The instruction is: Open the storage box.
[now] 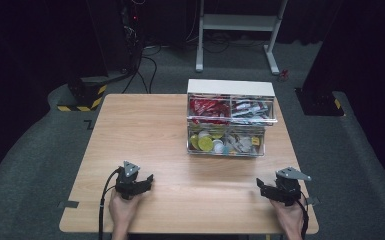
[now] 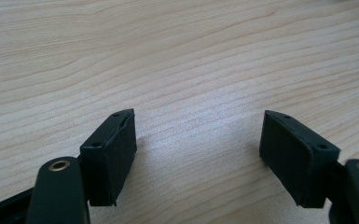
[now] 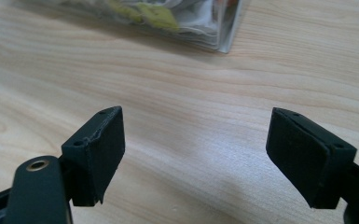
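So there's a clear plastic drawer box [image 1: 228, 117] with a white top sitting toward the far side of the table [image 1: 145, 135], a bit right of centre. The upper level has two compartments stuffed with red and white packets, and the lower drawer holds round yellow, green and white lids or discs plus some small packets. In the right gripper view its shiny clear corner [image 3: 224, 32] pokes in at the top, blurry.

The left hand-held gripper [image 1: 141, 182] rests near the front edge on the left, jaws spread wide, nothing between them, matte black pads [image 2: 114, 156] hovering low over bare wood. The right hand-held gripper [image 1: 266, 189] near the front right is the same deal: wide open, empty.

The table is pale wood-grain laminate, smooth. Around it there's grey carpet, black curtains, cables, a white stand frame [image 1: 240, 25] and yellow-black striped blocks [image 1: 82, 97].
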Tool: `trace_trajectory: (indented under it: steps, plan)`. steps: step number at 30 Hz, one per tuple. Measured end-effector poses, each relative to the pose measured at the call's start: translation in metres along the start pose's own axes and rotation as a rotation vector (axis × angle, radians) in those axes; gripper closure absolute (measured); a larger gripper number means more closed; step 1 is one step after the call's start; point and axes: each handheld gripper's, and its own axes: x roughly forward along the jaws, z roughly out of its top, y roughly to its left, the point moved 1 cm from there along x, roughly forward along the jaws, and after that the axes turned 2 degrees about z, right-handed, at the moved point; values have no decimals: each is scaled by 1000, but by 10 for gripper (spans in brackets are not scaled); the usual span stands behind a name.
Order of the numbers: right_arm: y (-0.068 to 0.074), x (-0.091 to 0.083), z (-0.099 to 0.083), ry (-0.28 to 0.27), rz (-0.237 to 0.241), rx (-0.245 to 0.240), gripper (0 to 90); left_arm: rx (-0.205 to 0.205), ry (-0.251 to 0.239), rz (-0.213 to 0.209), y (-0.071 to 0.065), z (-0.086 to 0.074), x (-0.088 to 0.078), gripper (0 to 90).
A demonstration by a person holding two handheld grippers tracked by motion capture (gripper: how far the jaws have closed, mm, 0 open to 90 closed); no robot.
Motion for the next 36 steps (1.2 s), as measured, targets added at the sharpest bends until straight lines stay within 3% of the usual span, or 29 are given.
trace_trajectory:
  steps: [4,10,25,29,36]
  plan:
    - [1,-4,4,9,15,-25,186,0,-1,0,0,0,0,275]
    - [-1,-15,13,-5,54,-10,246,0,0,0,0,0,0,275]
    - [-4,-32,46,-86,51,-31,306,2,4,4,-1,0,0,272]
    - [-7,-33,55,-100,97,-26,337,2,3,4,-1,0,0,273]
    - [-8,-32,63,-117,92,-30,326,5,4,5,-1,0,0,272]
